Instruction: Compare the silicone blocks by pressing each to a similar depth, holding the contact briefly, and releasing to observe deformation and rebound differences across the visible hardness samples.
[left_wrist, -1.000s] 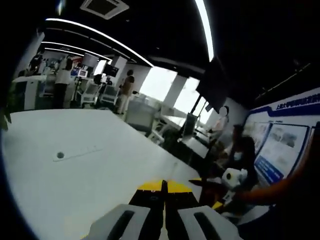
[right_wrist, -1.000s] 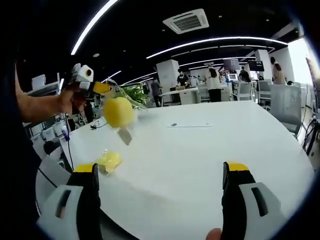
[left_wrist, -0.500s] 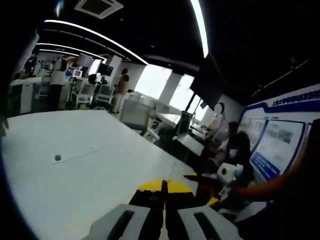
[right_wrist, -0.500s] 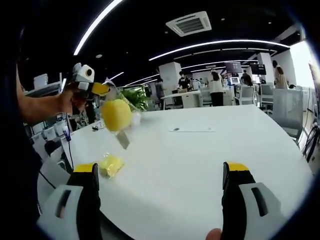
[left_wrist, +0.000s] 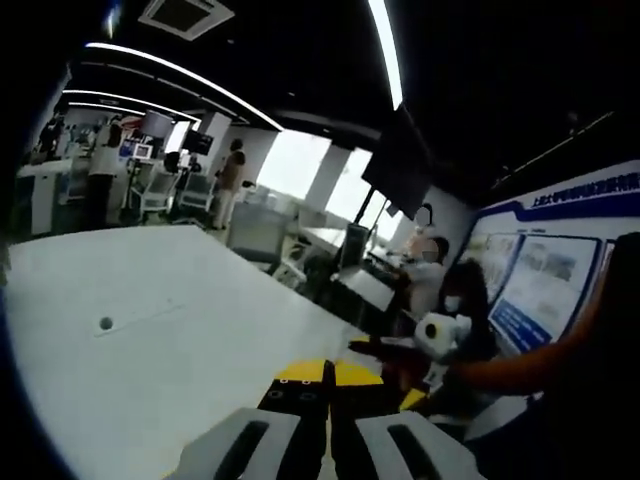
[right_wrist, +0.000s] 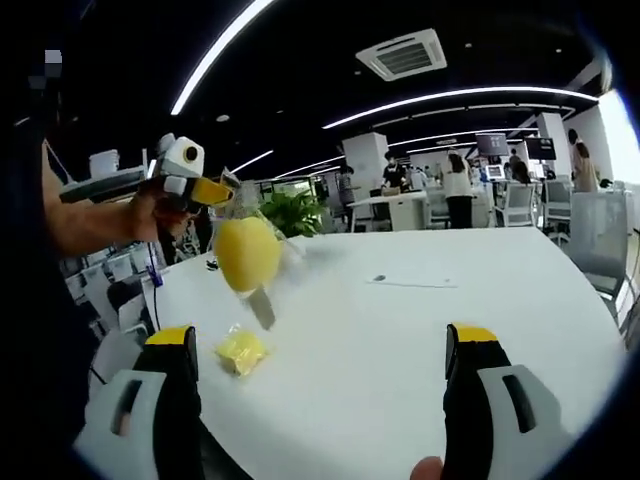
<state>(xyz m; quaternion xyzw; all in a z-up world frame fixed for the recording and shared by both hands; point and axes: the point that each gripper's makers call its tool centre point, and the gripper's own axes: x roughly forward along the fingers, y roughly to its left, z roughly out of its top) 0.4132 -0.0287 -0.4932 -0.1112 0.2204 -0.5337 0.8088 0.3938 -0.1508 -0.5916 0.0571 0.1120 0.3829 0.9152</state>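
- Left hand-held gripper (right_wrist: 208, 190): seen from the right gripper view, it is raised off the worktop (right_wrist: 420, 330) with a clear bag (right_wrist: 247, 250) hanging from its tips; a yellow block (right_wrist: 248, 252) sits inside the bag. In the left gripper view its own jaws (left_wrist: 327, 375) are pressed together, so I read it as pinched on the bag's top edge, not on the block itself.
- Why held so: probably lifted to get the sample out of the bag or move it into place. No pressing is possible while it hangs in the air.
- Right hand-held gripper (right_wrist: 320, 345): jaws spread wide, nothing between them, hovering above the near part of the worktop. It looks free to take the bag or the block.
- Second yellow block (right_wrist: 241, 351): lies flat on the worktop in its own clear wrap, just below the hanging bag and near the left edge.
- Edges: that block is close to the worktop's curved near-left edge, so a push off-centre could slide it off.
- Open room: the worktop is broad and white, bare toward the middle and far side apart from a small round mark (right_wrist: 379, 279). Plenty of space to lay both samples side by side.
- Background: desks, chairs, a plant (right_wrist: 292, 212) and people are well apart from the work.
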